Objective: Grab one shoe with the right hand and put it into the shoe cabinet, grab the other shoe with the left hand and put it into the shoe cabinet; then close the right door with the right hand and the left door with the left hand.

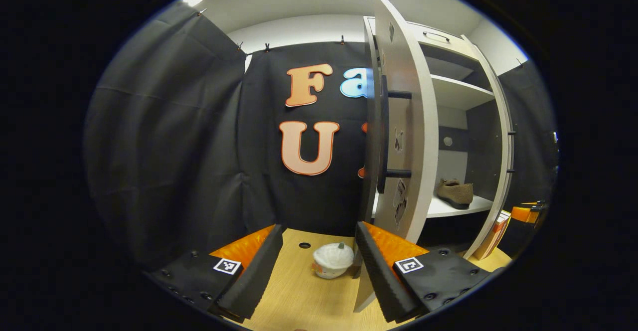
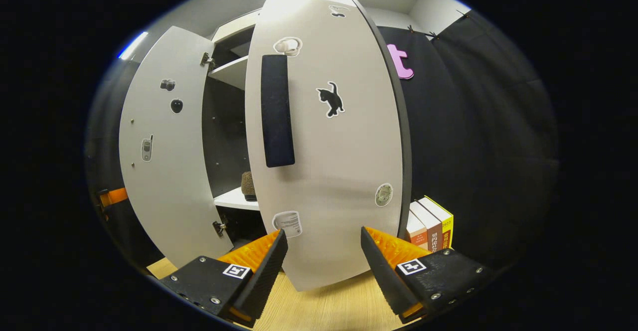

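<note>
Where the fingers end: light wooden table point(image 1: 299, 296) is seen under both grippers.
Left gripper point(image 1: 319, 263): held wide open, nothing is gripped; bare wood is seen between its fingers.
Bowl point(image 1: 332, 259): a small white bowl is set on the table, just past the left fingers and near the edge of the left door.
Left door point(image 1: 398, 136): swung out, seen almost edge-on in the left gripper view; its dark bar handle point(image 1: 383, 134) is turned toward the camera.
Right gripper point(image 2: 321, 266): held wide open, nothing is gripped; the bottom of the right door is seen between its fingers, touch cannot be told.
Right door point(image 2: 329, 161): partly open, with a dark handle point(image 2: 276, 111) and a cat sticker point(image 2: 331, 99).
Books point(image 2: 431, 224): stood on the table beside the right door's far edge.
Shoe cabinet point(image 1: 463, 101): white shelves are seen between the two doors.
Shoe point(image 1: 455, 193): one brown shoe is seen lying on the low shelf inside.
Room: black cloth is hung behind and at the sides, and open table is left in front of the cabinet.
</note>
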A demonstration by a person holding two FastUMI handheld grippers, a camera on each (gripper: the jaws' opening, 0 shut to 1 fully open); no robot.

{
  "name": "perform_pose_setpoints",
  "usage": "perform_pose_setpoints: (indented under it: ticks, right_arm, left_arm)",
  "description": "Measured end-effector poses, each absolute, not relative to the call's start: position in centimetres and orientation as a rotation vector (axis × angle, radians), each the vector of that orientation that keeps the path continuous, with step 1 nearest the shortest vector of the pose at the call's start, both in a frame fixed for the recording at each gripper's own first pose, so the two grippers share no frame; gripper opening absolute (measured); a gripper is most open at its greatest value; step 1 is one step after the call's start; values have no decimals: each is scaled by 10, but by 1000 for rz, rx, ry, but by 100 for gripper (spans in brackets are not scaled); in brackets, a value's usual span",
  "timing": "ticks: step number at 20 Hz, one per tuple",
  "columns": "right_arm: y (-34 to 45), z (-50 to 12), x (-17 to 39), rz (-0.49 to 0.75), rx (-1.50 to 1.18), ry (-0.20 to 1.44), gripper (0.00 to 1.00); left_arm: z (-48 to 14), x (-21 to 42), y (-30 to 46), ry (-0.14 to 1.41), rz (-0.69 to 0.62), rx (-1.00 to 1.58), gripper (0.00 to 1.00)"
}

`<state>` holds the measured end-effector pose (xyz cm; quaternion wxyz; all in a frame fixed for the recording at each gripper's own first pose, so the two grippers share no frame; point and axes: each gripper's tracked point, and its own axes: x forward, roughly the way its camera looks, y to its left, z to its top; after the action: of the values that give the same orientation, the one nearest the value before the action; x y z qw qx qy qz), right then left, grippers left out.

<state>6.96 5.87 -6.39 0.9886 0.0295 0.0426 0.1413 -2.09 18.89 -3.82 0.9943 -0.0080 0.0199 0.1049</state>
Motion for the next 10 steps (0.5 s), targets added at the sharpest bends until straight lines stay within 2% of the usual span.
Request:
perform_pose_setpoints:
  ticks: [3, 5, 8, 10]
  right_arm:
    - [60, -61, 69, 287, 71, 81, 92]
    - [60, -59, 69, 285, 76, 78, 92]
    - [57, -59, 69, 274, 76, 74, 92]
    - [54, -59, 69, 264, 76, 76, 92]
  left_arm:
    - [-44, 0, 189, 54, 181, -27, 94]
    - [-49, 13, 183, 66, 142, -24, 99]
    - [-52, 21, 176, 73, 117, -7, 94]
    - [-51, 22, 178, 73, 124, 8, 96]
